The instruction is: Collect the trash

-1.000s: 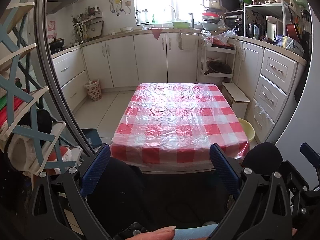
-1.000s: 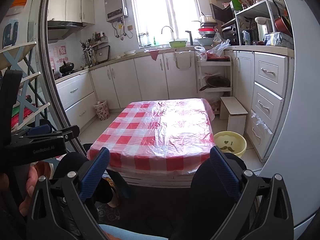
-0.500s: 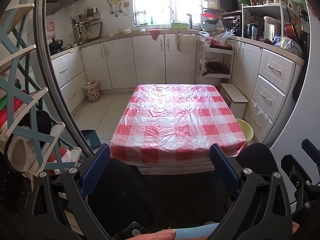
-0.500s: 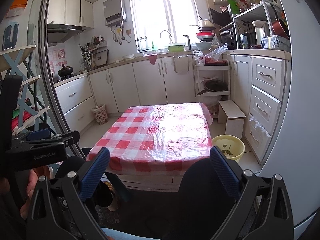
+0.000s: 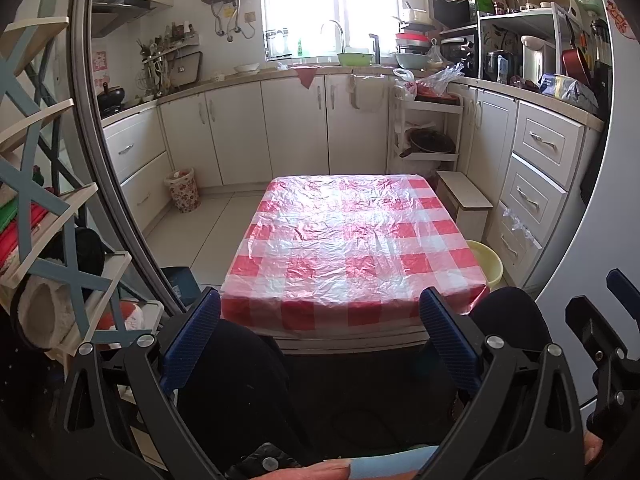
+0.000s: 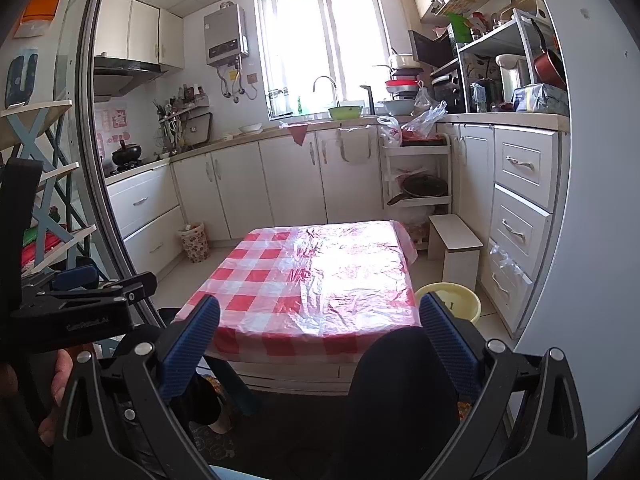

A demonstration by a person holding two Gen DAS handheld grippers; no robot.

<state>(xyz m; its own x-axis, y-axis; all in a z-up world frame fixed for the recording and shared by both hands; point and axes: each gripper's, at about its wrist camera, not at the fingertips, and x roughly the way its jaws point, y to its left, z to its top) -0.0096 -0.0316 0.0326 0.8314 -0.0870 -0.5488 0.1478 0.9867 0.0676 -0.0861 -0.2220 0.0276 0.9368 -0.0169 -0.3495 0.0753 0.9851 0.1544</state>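
Observation:
A low table with a red-and-white checked plastic cover stands in the middle of the kitchen floor; it also shows in the right wrist view. No trash shows on it. A floral waste bin stands by the left cabinets, also in the right wrist view. My left gripper is open and empty, held before the table's near edge above my knees. My right gripper is open and empty, at the same near side. The left gripper's body shows at the left of the right wrist view.
A yellow basin sits on the floor right of the table, next to a small white stool. White cabinets line the left, back and right walls. A wire cart holds pans and plastic bags. A wooden shelf rack stands at the left.
Both cameras have tilted upward a little, so the table sits lower in each view. Both grippers stay open and empty.

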